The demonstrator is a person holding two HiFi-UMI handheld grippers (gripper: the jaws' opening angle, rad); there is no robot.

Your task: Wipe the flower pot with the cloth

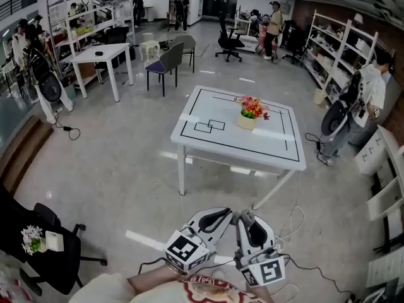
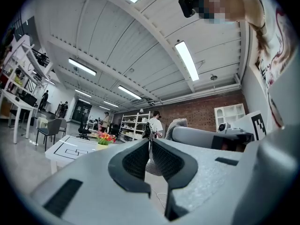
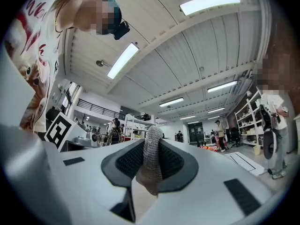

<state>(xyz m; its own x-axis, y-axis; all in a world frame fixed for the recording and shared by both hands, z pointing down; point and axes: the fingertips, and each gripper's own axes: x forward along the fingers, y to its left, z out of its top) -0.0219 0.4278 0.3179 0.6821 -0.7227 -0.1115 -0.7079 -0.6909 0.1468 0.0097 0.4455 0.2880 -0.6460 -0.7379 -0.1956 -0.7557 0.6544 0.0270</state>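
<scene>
Left tool (image 2: 151, 145) and right tool (image 3: 152, 146) side by side, close to the person, well short of the bench (image 1: 278, 147).
Left tool: jaws closed together, nothing between them. Right tool: clamped on a grey knitted cloth (image 3: 150, 172), which shows above and below the pads. Flower pot (image 1: 247, 121), cream with red and orange flowers, stands on the white bench's far right part, well apart from both tools.

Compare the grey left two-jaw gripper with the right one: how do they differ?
The left gripper is shut on nothing; the right gripper is shut on a grey knitted cloth. The left gripper's black pads touch; the right gripper's are parted by the cloth. Both carry marker cubes.
</scene>
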